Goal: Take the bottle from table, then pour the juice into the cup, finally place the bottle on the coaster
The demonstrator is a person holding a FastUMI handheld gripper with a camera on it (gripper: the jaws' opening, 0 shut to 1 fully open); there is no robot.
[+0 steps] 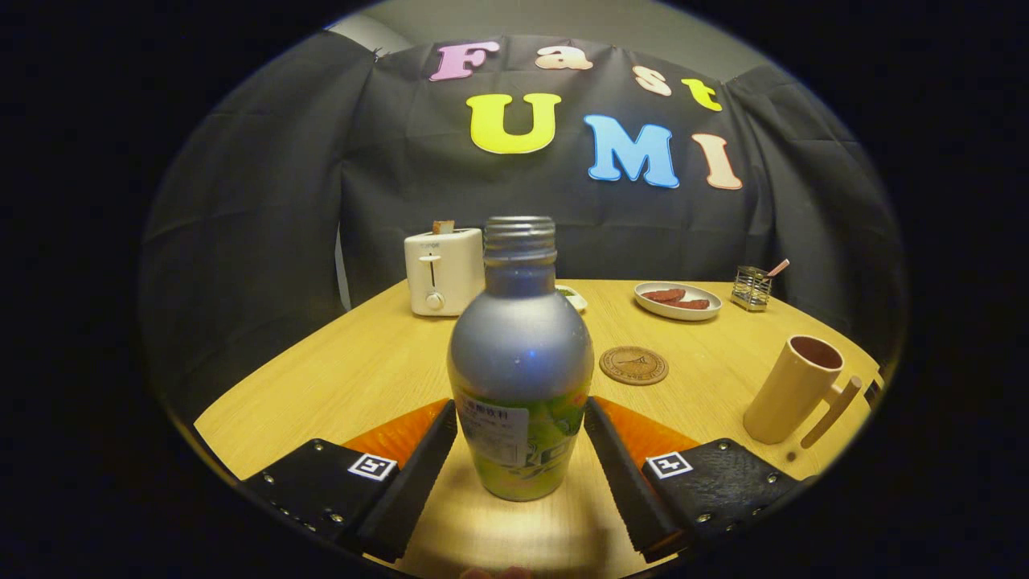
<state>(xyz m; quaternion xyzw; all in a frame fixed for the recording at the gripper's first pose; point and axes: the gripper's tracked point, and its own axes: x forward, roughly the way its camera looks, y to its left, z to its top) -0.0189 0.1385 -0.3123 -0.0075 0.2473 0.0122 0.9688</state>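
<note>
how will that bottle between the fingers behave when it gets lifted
The bottle looks rigid, so the gripper probably won't crush it. Its smooth rounded body may slip. Its cap is off, so tilting it could spill any juice.

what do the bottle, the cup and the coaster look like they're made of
Bottle, between the gripper fingers: probably metal, matte grey shoulder with a soft sheen and a threaded open neck; glossy printed wrap lower down.
Cup: smooth matte tan body, plastic or ceramic, hard to tell; its handle looks like pale wood.
Coaster: likely wood or cork, dull brown disc with an engraved pattern.
</note>
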